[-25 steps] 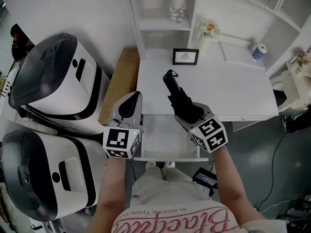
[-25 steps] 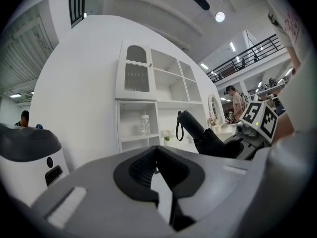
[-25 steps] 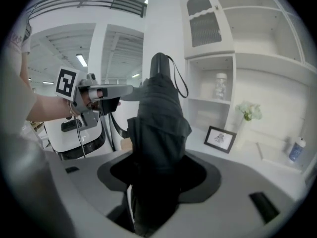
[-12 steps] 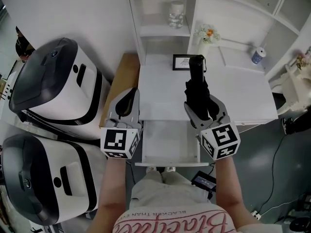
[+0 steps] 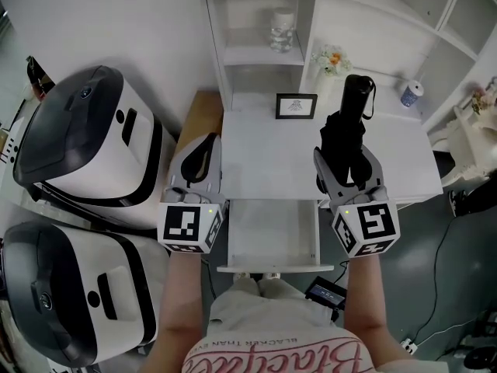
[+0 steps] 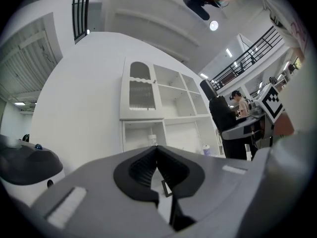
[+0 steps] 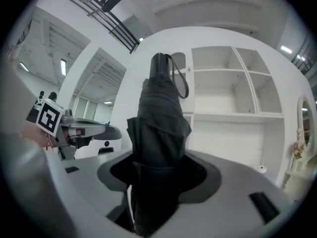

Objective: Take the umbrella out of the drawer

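My right gripper [image 5: 346,171] is shut on a black folded umbrella [image 5: 349,123] and holds it in the air over the white desk [image 5: 264,150], right of the middle. The strapped handle end points toward the far shelves. In the right gripper view the umbrella [image 7: 161,123] stands up between the two jaws of the right gripper [image 7: 158,170], which press on its folds. The white drawer [image 5: 272,235] under the desk's front edge is pulled out and shows a bare bottom. My left gripper [image 5: 203,148] hovers at the desk's left edge, shut on nothing; in its own view the left gripper [image 6: 156,150] has its tips together.
A framed picture [image 5: 296,106], a flower vase [image 5: 332,53] and a cup [image 5: 412,93] stand at the desk's back. A glass jar [image 5: 282,18] sits on a shelf. Two large white-and-black machines [image 5: 85,130] [image 5: 70,286] stand at the left, with a wooden board [image 5: 194,123] beside the desk.
The right gripper has lifted the umbrella up and away from the drawer toward the right, and it now points at the shelves. The left gripper rose slightly.
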Tool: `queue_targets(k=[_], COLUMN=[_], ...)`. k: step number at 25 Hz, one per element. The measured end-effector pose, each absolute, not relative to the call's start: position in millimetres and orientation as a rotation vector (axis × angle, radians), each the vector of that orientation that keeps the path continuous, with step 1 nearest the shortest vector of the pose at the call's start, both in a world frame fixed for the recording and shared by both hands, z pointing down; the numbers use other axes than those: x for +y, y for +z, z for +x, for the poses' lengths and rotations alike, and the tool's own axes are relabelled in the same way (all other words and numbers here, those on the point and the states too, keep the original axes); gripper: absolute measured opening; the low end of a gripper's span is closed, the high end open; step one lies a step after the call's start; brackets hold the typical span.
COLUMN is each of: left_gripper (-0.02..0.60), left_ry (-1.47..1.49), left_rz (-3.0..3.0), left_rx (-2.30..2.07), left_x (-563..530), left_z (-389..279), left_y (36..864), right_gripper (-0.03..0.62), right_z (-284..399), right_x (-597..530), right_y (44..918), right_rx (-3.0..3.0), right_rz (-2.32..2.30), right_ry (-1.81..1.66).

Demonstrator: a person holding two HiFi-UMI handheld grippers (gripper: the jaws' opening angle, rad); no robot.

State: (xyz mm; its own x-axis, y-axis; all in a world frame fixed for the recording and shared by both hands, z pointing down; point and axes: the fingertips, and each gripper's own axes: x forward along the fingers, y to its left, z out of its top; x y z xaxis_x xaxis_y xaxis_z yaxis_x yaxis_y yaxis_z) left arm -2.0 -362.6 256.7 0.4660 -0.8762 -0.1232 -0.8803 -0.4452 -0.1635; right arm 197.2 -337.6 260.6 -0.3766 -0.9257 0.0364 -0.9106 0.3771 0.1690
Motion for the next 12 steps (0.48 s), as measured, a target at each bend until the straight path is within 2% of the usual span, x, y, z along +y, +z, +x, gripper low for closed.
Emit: queue_targets(k=[12], left_gripper=[0.011], left_ry=[0.027], left_rz=[-2.527], left_rx=[1.510], left_x=[-370.5], left_z=[-4.7], left_y=[257.1], right_gripper=[0.249], right_z=[200.5], right_x=[-337.9], right_y=[252.5], right_rx=[-2.492], right_rz=[1.749], right_ry=[-0.201])
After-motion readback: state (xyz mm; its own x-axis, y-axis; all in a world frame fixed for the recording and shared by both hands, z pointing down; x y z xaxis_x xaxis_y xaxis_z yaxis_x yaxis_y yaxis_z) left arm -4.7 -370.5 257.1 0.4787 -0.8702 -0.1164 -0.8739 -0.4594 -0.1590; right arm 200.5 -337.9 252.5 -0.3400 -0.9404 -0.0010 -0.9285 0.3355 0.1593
